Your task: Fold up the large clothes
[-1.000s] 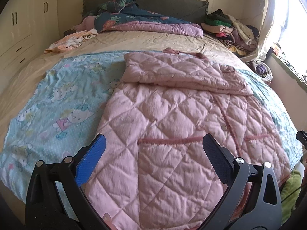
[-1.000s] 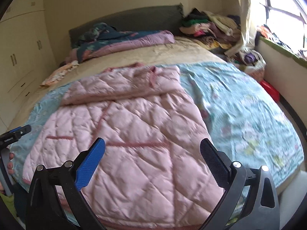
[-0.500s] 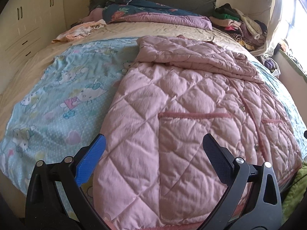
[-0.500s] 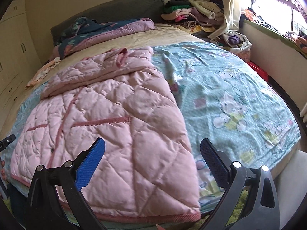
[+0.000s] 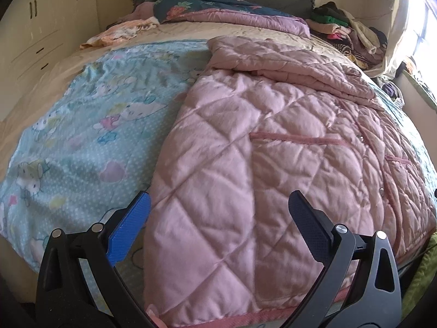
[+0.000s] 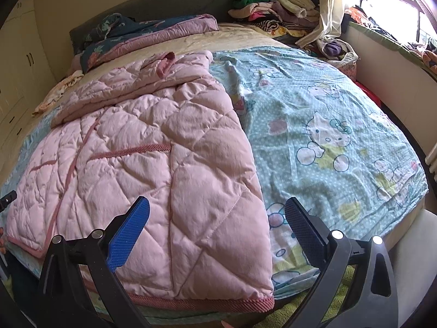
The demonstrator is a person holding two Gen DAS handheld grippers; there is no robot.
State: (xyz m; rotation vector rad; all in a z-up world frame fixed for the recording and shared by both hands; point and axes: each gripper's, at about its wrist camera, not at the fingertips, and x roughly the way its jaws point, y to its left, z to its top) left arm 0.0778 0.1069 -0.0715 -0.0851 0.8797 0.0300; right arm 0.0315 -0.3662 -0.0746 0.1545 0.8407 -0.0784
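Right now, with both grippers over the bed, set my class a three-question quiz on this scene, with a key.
1. True or false: the left gripper is shut on the pink coat.
2. What lies under the coat? A) a bare mattress B) a blue cartoon sheet C) a towel
3. Fill in: the coat's hem lies at the bed's ____ edge, nearest the grippers.

Key: 1 false, its jaws stand open and hold nothing; the right gripper is open too. 2 B. 3 near.
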